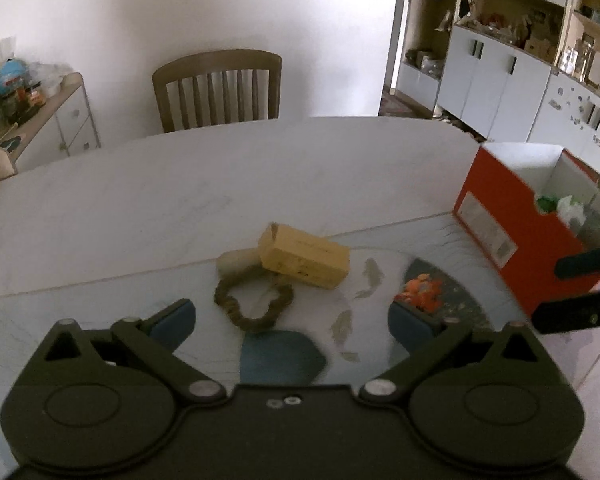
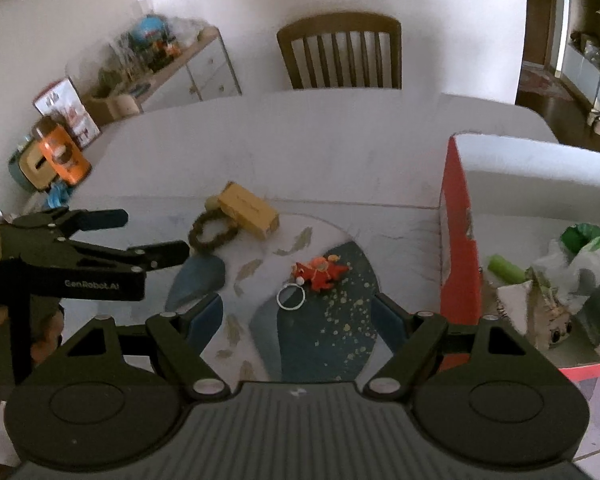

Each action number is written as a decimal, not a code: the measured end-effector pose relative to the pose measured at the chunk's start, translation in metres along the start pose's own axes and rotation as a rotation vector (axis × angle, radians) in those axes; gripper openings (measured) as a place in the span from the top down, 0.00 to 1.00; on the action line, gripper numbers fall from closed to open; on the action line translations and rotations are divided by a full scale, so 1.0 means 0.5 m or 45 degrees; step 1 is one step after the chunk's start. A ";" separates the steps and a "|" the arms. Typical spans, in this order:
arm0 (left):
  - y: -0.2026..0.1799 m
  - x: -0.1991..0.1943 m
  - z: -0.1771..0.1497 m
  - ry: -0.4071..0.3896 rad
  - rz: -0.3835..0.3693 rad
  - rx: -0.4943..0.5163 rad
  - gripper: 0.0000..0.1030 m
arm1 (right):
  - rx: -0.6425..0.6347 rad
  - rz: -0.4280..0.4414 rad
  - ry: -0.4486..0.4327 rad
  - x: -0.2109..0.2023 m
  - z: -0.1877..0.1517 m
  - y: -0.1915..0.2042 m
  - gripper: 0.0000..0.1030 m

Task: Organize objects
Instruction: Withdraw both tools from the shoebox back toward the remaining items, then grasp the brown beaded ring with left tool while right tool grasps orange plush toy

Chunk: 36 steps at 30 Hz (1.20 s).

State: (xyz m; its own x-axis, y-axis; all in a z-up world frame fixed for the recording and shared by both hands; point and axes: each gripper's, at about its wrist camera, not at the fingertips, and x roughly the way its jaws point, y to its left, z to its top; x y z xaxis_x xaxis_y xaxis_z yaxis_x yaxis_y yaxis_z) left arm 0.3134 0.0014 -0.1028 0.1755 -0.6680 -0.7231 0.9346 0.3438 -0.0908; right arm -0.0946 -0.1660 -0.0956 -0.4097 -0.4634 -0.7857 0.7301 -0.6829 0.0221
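Observation:
A brown hair scrunchie (image 1: 254,306) lies on the patterned mat, touching a yellow cardboard box (image 1: 304,256) and a pale oval piece (image 1: 236,261). My left gripper (image 1: 292,318) is open and empty, just short of the scrunchie. An orange figure keychain (image 2: 320,274) with a metal ring (image 2: 291,297) lies on the mat between my open, empty right gripper's (image 2: 298,320) fingers, slightly ahead. The scrunchie (image 2: 212,232) and box (image 2: 250,210) also show in the right wrist view. A red open box (image 2: 460,248) at the right holds bags and a green tube (image 2: 506,269).
The white table (image 1: 220,184) has a wooden chair (image 1: 218,90) behind it. A sideboard with clutter (image 2: 160,60) stands at the far left, white cupboards (image 1: 500,76) at the far right. The left gripper (image 2: 112,252) shows in the right wrist view, the right one (image 1: 580,292) in the left.

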 end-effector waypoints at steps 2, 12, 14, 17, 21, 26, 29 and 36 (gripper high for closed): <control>0.005 0.015 -0.006 -0.006 0.001 0.018 0.01 | -0.004 -0.007 0.021 0.020 0.003 0.002 0.21; -0.012 0.090 -0.019 0.008 0.021 0.158 0.04 | -0.058 -0.075 0.071 0.122 0.026 0.001 0.21; -0.010 0.104 -0.018 0.019 0.021 0.160 0.05 | -0.057 -0.083 0.092 0.143 0.029 -0.004 0.21; -0.009 0.121 -0.016 0.036 0.010 0.163 0.14 | -0.056 -0.095 0.121 0.172 0.032 -0.012 0.21; -0.007 0.136 -0.017 0.042 0.002 0.160 0.23 | -0.076 -0.125 0.157 0.209 0.035 -0.021 0.21; -0.005 0.154 -0.016 0.066 0.007 0.168 0.35 | -0.130 -0.127 0.180 0.233 0.032 -0.020 0.23; -0.003 0.161 -0.013 0.074 0.001 0.164 0.43 | -0.160 -0.126 0.185 0.245 0.031 -0.015 0.23; -0.011 0.173 -0.010 0.094 -0.031 0.186 0.55 | -0.183 -0.118 0.204 0.270 0.032 -0.010 0.34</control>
State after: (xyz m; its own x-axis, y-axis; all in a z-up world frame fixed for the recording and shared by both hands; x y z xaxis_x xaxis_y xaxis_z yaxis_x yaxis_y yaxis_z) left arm 0.3220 -0.0549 -0.1684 0.1341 -0.6231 -0.7705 0.9743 0.2249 -0.0122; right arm -0.1626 -0.2343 -0.1919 -0.3951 -0.2993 -0.8685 0.7683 -0.6259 -0.1338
